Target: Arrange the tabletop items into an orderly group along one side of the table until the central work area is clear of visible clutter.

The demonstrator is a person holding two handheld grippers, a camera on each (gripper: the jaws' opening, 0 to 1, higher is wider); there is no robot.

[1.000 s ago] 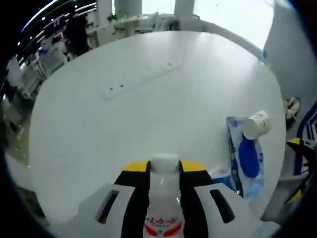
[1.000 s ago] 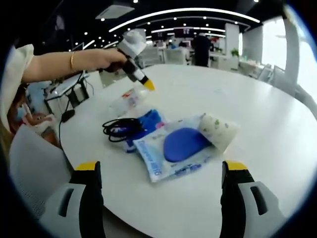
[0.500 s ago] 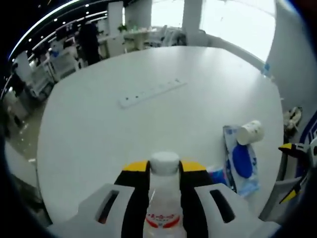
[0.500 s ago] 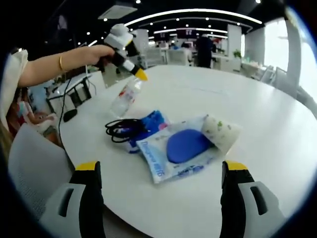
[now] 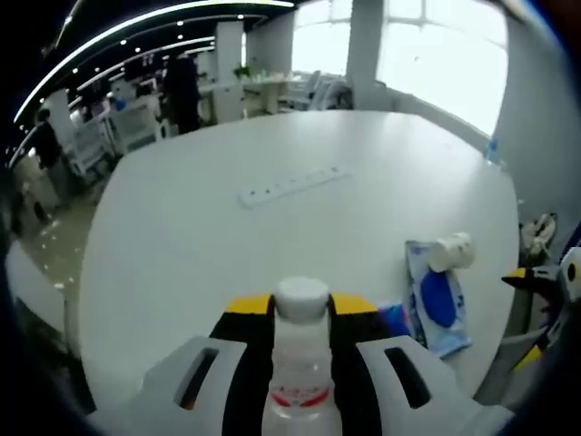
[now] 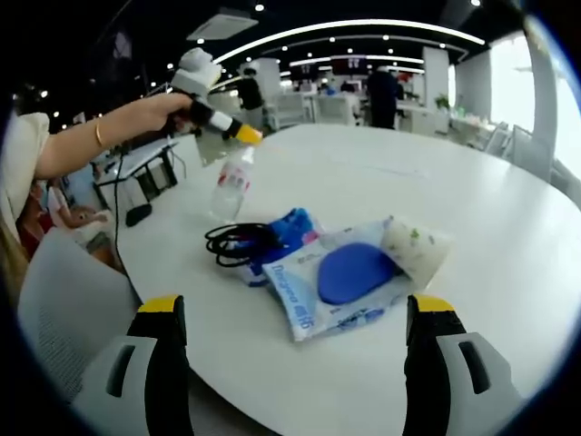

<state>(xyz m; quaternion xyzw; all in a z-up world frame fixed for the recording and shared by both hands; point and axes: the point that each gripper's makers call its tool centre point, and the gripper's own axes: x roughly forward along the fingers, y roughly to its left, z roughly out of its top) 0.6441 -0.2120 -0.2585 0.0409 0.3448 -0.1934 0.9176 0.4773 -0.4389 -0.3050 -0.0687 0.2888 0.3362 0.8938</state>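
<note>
White table (image 5: 227, 245) (far half bare)

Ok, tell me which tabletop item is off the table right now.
The clear water bottle, clamped at its neck by the left gripper; the wipes pack, paper cup and black cable lie flat.

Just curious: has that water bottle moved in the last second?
Yes. The water bottle, gripped by the left claw, has swung upright beside the black cable.

red bottle label (image 5: 297, 396) blurred, wipes pack (image 6: 340, 287) print unreadable
</note>
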